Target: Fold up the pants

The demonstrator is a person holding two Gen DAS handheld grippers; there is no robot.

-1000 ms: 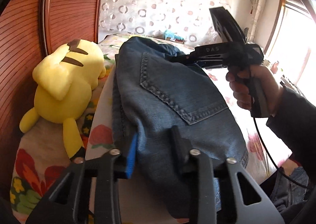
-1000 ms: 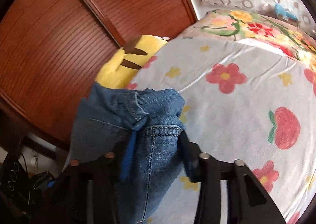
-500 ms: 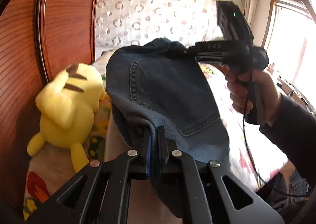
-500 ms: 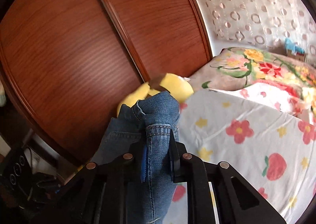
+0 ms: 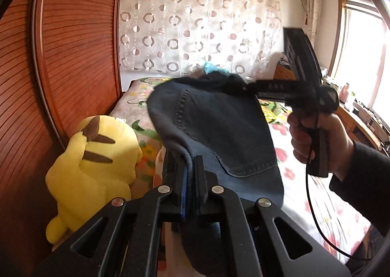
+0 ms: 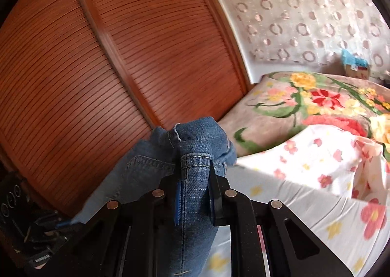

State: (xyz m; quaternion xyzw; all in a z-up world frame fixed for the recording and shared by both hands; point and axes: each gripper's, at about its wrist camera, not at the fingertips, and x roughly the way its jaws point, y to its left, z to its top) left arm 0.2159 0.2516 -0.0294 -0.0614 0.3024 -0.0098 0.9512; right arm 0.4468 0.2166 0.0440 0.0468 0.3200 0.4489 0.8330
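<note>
Early stage: jeans (image 5: 219, 130) lifted off bed (image 6: 304, 179), no fold laid.
My left tool (image 5: 191, 174) and right tool (image 6: 195, 179) both clamp denim; all folding remains.

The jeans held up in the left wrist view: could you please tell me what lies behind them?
Behind the jeans a floral bedspread and a circle-patterned curtain show around their edges, with something turquoise peeking over the top. The bed directly behind the denim is covered.
</note>
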